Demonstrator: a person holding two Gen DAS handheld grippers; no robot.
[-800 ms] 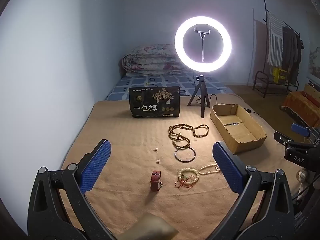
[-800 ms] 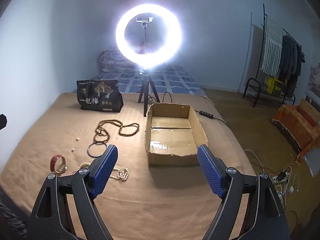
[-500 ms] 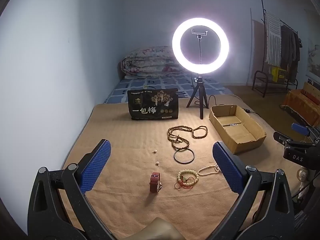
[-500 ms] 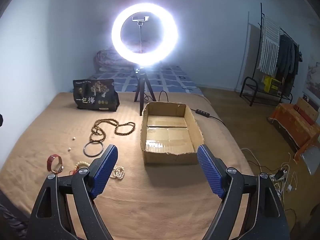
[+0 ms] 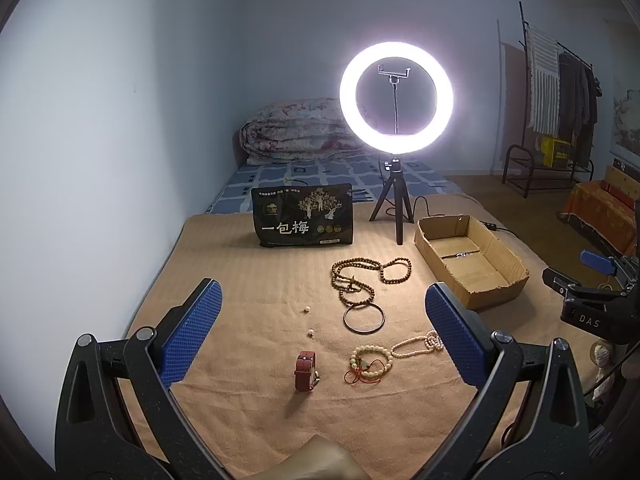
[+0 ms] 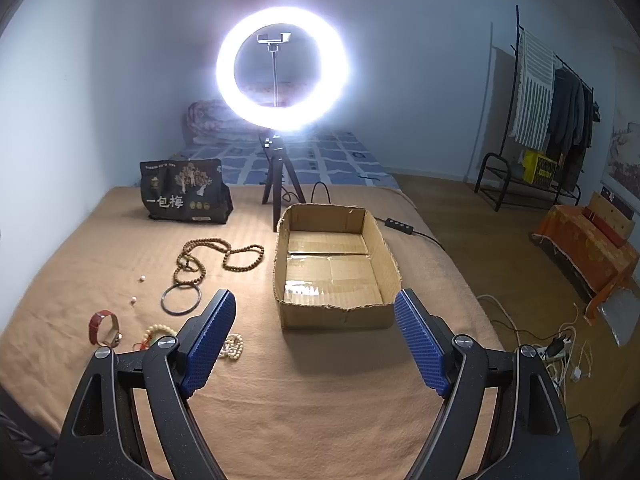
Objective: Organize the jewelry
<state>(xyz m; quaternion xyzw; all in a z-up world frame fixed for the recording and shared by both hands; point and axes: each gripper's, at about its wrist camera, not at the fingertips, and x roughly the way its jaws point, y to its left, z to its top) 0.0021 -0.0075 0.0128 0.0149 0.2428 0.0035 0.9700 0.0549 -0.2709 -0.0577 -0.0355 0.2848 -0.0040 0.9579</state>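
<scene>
Just below centre of the left wrist frame, the red leather-strap watch lies on the tan bed blanket, directly ahead of the wide-open, empty left hand-held gripper, strap pointing away; the empty right hand-held gripper faces the cardboard box.

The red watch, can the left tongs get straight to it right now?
Probably yes: the left tongs stand open and empty, and the red watch lies alone on the blanket with nothing over it.

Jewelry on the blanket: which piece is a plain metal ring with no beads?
The bangle, a thin bare hoop between the brown bead necklace and the pale bracelet.
</scene>
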